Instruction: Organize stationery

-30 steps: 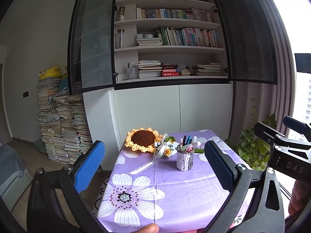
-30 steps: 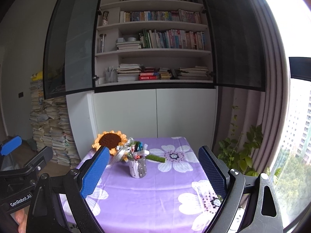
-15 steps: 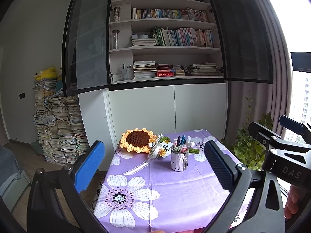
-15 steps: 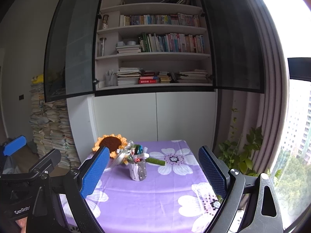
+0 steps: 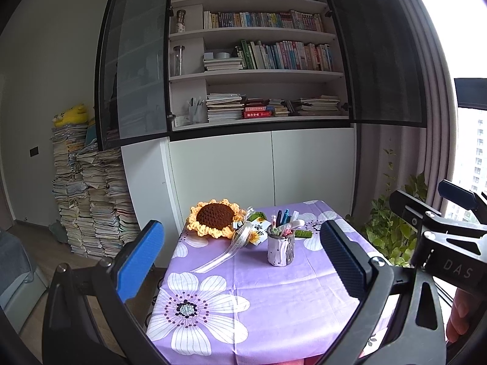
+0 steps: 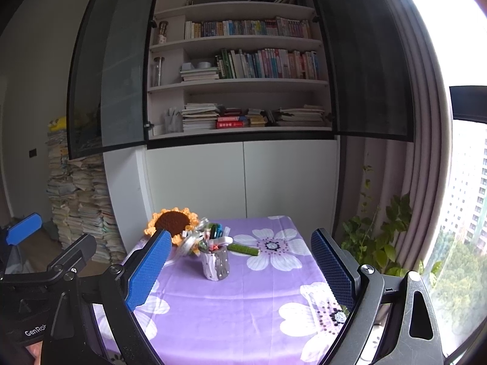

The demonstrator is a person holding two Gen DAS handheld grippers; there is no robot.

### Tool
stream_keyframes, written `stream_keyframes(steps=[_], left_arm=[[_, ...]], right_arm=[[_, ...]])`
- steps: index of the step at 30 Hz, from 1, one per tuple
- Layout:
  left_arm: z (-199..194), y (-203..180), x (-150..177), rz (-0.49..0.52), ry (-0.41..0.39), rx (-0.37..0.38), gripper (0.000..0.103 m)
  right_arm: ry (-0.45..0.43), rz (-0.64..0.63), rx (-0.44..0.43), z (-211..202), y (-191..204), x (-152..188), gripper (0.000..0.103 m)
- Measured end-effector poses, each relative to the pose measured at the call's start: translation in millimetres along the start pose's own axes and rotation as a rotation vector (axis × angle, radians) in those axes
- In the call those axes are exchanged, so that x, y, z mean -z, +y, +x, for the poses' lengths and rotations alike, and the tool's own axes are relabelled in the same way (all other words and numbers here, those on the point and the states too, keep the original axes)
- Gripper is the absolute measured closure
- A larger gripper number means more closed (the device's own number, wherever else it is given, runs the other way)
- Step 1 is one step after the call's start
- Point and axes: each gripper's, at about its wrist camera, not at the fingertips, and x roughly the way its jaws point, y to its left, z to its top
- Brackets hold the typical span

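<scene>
A patterned pen cup [image 5: 281, 248] packed with pens [image 5: 285, 216] stands upright toward the far side of the table, on a purple floral tablecloth [image 5: 274, 292]. Just left of it lies a crocheted sunflower [image 5: 215, 217] with a ribbon [image 5: 226, 252] trailing toward the near side, and a small card [image 5: 260, 231] sits between flower and cup; its print is too small to read. A green stick-like item [image 6: 243, 248] lies just right of the cup, its kind hard to make out.

The left gripper [image 5: 243, 261] hangs over the near table edge with its fingers spread wide and nothing between them. The right gripper [image 6: 240, 269] is likewise wide apart and empty. The near table edge is cut off by both frames.

Compared with a second ago, both cameras have tilted up slightly and drawn back, so the cup sits lower and smaller in view; the objects on the table have not moved.

Behind stands a bookcase [image 5: 258, 60] and, at far left, stacked papers [image 5: 88, 197].
</scene>
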Motion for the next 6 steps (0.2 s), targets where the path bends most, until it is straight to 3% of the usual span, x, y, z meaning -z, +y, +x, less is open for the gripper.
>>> stream_keyframes(steps=[6], left_arm=[[1.1,-0.5,0.9,0.006,0.002,-0.002,0.001]], right_arm=[[0.004,0.003,0.002,0.5,-0.3,1.6,0.01]])
